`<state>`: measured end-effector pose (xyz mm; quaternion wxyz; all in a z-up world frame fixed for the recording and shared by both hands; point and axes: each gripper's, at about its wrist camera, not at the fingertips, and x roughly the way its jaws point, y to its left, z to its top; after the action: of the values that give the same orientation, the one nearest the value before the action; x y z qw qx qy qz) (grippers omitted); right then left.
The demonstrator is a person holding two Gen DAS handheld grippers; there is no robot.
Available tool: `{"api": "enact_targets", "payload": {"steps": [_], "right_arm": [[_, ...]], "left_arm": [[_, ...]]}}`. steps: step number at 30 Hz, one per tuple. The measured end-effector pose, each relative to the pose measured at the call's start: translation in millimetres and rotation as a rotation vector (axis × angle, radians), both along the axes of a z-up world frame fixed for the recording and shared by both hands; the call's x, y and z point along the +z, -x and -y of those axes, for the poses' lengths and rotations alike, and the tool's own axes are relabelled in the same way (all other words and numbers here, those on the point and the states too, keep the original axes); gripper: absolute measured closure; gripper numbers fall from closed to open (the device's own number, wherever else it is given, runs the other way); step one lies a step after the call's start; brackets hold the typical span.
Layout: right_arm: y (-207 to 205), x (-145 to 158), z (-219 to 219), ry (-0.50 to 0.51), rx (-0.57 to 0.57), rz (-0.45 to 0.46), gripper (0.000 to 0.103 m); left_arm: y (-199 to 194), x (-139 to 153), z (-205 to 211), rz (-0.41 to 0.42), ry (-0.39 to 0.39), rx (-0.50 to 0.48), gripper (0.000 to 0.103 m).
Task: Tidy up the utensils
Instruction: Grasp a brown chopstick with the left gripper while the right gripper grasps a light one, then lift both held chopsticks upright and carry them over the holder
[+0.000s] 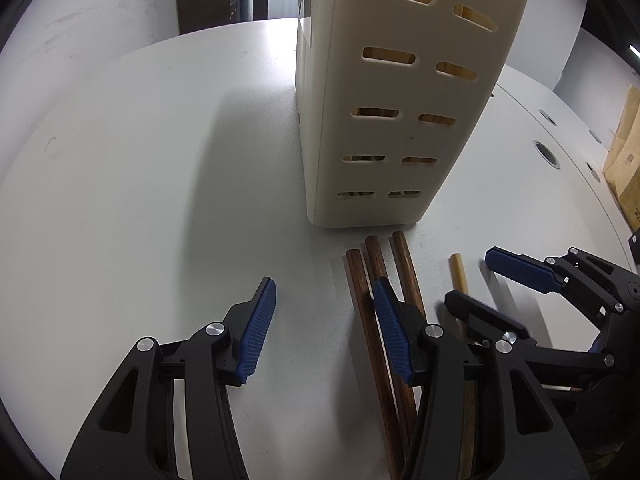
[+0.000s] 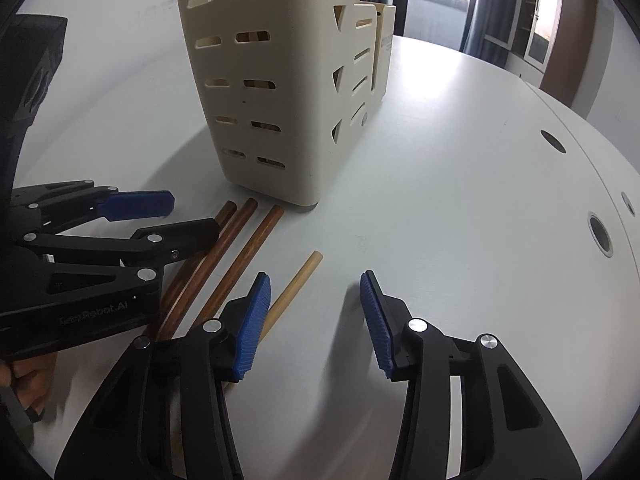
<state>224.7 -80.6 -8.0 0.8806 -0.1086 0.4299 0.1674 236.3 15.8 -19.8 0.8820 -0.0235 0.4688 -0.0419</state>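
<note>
I am hovering both spread, empty grippers, left (image 1: 326, 316) and right (image 2: 316, 312), over four chopsticks (image 2: 236, 256) lying unsorted before the cream utensil caddy (image 2: 272, 92).

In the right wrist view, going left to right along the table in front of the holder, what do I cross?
Left gripper → three dark wooden chopsticks → pale chopstick → right gripper, open over bare table.

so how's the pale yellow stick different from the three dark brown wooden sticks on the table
The pale yellow stick is light and lies alone; the three dark brown wooden sticks are reddish-brown and lie together. Its far end stops well short of the cream slotted holder; theirs nearly reach it. All are round rods lying flat on the table.
</note>
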Motion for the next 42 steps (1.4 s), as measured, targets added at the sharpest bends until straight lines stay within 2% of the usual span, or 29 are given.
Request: {"api": "enact_targets", "payload": {"steps": [3,7,9,13,18,21,25,30,36,42], "right_arm": [[-4.8,1.6,4.0,-0.001,0.002,0.0,0.065],[-4.8,1.7,3.8,-0.001,0.018,-0.005,0.07],[-6.6,2.1,4.8,-0.003,0.021,-0.007,0.075],[-4.4,2.4,4.9,-0.008,0.06,-0.021,0.083],[-5.5,3.6,5.5,-0.019,0.051,-0.029,0.09],[-8.8,3.8,9.8,-0.053,0.025,-0.042,0.096],[-6.3,3.6,8.3,-0.062,0.029,-0.048,0.096],[-9.5,9.8,16.3,-0.087,0.029,-0.047,0.096],[-7.7,33.4,25.5,-0.12,0.035,0.007,0.096],[6.1,52.7,32.6,-0.147,0.029,0.096,0.096]], "left_arm": [[-0.1,-0.6,1.3,0.003,-0.01,-0.002,0.051],[-3.9,-2.6,12.3,0.001,-0.061,-0.008,0.052],[-6.2,-2.4,11.1,0.003,-0.072,0.019,0.064],[-10.8,-2.1,12.7,-0.008,-0.093,0.012,0.066],[-12.3,0.4,11.2,-0.019,-0.112,0.018,0.091],[-10.0,0.7,17.3,-0.018,-0.151,-0.011,0.095],[-6.7,0.9,21.7,-0.005,-0.176,-0.023,0.096],[-2.6,9.9,21.7,0.019,-0.161,-0.017,0.096],[17.3,53.0,5.0,0.137,-0.079,0.02,0.096],[34.4,74.9,9.6,0.218,-0.044,0.02,0.096]]}}
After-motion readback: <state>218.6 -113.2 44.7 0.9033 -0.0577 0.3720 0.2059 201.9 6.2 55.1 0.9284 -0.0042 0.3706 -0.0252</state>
